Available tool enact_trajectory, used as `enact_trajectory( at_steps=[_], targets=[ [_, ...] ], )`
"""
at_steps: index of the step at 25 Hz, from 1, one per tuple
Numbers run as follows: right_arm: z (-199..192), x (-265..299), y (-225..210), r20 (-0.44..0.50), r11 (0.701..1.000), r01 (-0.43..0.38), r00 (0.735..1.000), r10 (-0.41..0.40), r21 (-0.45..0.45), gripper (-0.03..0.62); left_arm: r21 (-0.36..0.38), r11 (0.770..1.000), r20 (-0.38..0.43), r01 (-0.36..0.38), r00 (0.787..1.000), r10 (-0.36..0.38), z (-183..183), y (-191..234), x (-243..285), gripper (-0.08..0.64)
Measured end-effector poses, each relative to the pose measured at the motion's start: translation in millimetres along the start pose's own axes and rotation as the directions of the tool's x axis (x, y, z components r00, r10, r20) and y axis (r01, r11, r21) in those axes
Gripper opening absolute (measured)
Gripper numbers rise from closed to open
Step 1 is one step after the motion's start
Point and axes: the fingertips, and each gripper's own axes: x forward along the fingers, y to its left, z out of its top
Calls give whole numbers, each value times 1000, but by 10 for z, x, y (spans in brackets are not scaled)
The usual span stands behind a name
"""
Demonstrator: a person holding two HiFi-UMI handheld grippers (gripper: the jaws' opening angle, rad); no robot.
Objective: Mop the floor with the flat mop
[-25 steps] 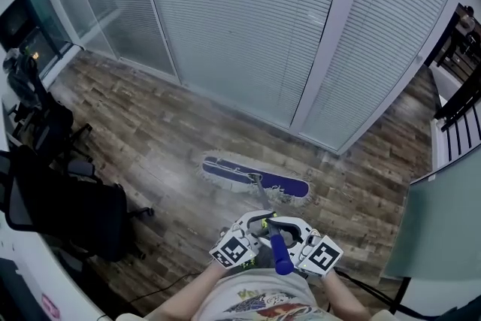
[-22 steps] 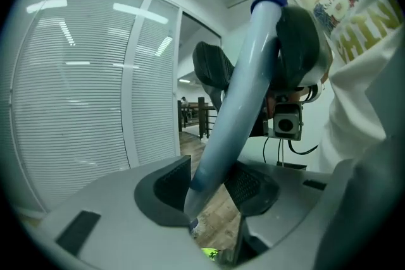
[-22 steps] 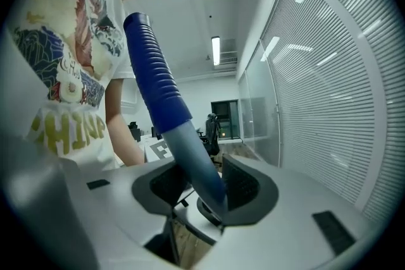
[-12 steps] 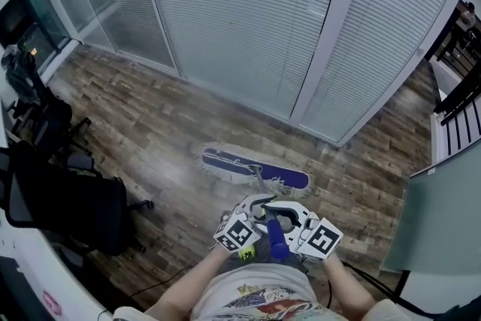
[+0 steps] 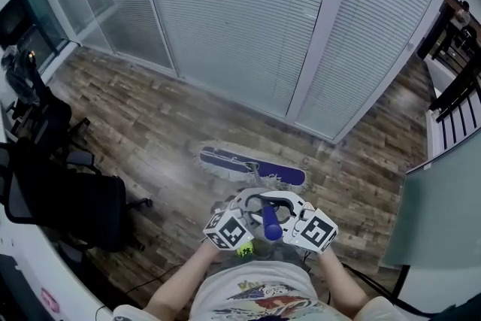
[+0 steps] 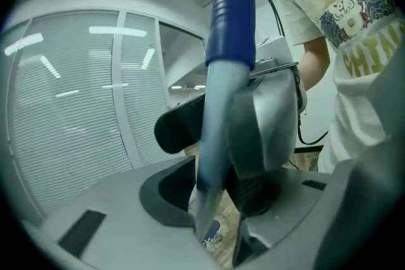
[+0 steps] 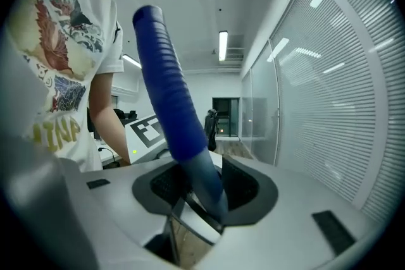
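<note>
Left gripper jaws clamped on the mop handle, just below its blue grip. Right gripper jaws grip the same handle. Mop head lies flat on the wood floor, ahead of the person.

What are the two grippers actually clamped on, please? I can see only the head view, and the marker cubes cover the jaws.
Observer: The left gripper has its jaws shut on the mop handle, on the pale shaft just below the ribbed blue grip.
Operator: Thank you. And the right one?
Observer: The right gripper is shut on the same handle, right where the blue grip ends, and the grip stands up out of its jaws.
</note>
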Motion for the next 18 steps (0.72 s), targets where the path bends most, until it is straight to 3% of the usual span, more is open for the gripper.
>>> enact_trajectory(
  at_steps=[4,6,8,12,16,18],
  targets=[
    [33,-245,198,-81,998,0,997,-5,-63,156,39,999,-39,14,999,-13,167,-256,8,123],
    [45,-384,380,-31,998,-56,998,55,-23,166,47,999,-70,24,997,-20,131,-433,31,121],
    [148,-578,517,62,995,-97,993,96,13,223,-1,1000,-75,4,997,-4,95,-539,26,123],
    [149,-859,785,23,996,-89,996,90,-31,225,-2,999,-125,-42,991,41,37,-763,44,121],
    [139,-1017,975,96,997,-72,993,74,-32,199,-13,997,-145,-78,987,76,62,-986,160,117],
    [46,-1124,1119,69,996,-67,995,71,-51,192,-18,997,-157,-74,985,70,48,-1179,195,117]
  ],
)
